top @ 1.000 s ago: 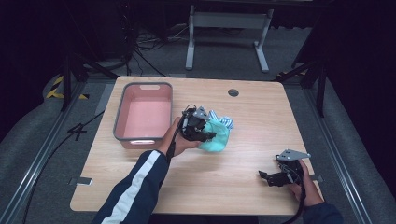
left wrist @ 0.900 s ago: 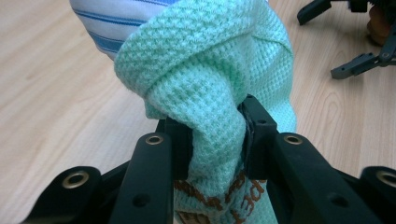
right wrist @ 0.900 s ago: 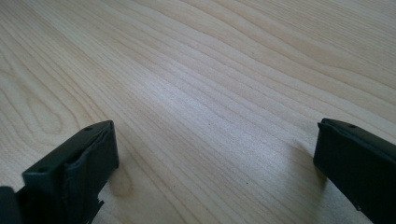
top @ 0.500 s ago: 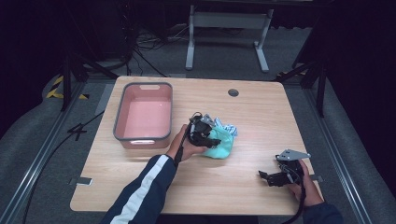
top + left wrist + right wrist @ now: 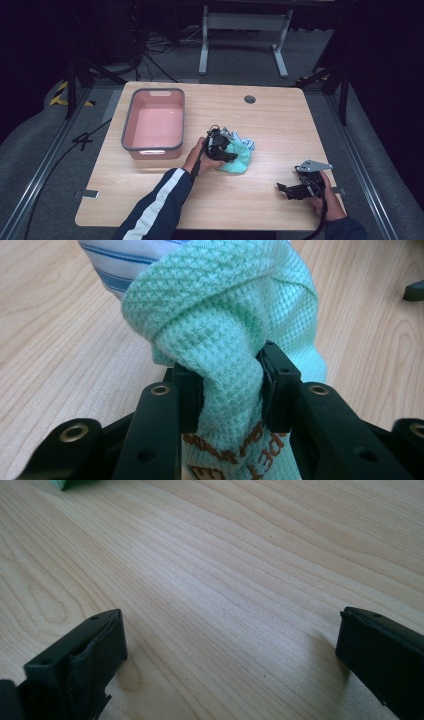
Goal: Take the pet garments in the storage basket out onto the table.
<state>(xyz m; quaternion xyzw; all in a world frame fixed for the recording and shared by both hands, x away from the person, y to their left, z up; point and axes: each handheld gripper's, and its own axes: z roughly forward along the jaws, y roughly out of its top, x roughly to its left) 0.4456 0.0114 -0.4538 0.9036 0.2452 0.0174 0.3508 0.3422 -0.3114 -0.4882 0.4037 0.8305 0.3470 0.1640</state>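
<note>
Mid-table, left tongs (image 5: 227,390) clamp mint cloth (image 5: 225,315).

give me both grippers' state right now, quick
left gripper: closed on the mint green cloth, a fold pinched between its pads.
right gripper: open, holding nothing, over the bare wooden table.
</note>
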